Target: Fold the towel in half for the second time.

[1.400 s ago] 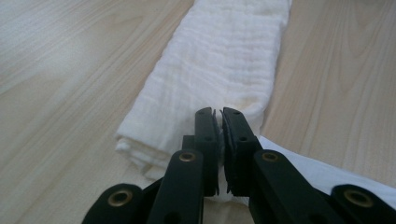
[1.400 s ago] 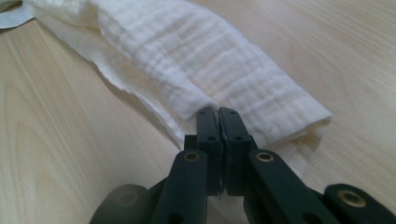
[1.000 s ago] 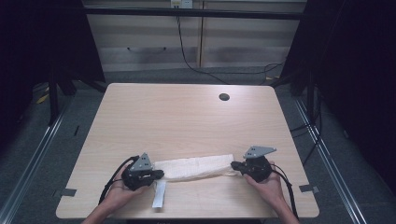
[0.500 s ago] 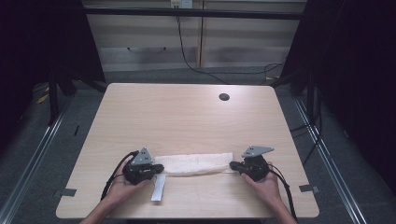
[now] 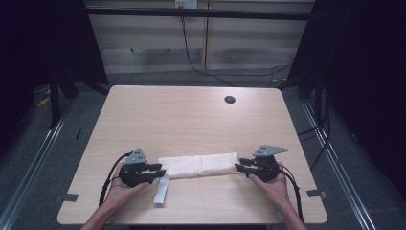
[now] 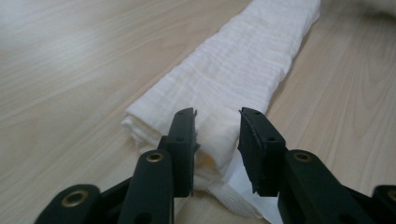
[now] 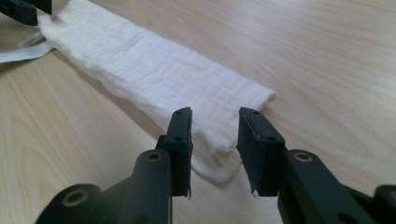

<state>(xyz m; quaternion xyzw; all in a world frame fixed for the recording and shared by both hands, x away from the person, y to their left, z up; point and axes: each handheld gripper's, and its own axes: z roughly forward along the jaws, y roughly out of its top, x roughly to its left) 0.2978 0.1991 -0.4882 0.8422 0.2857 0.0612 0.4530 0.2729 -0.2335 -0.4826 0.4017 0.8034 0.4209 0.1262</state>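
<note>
Parted right claw [image 7: 215, 140] astride folded cloth's [image 7: 154, 74] end

Two black hand-held tools, left gripper [image 5: 160, 169] and right gripper [image 5: 238, 164], each topped by a grey three-cornered plate and trailing a black cable, with flat black jaws bearing small round screw holes, brass-ringed pivot bushings at the linkage arms, and bare, sleeveless forearms behind.

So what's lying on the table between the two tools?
In the high view, the folded white cloth spans the stretch from the left tool to the right tool, whose jaws have just been opening.
</note>
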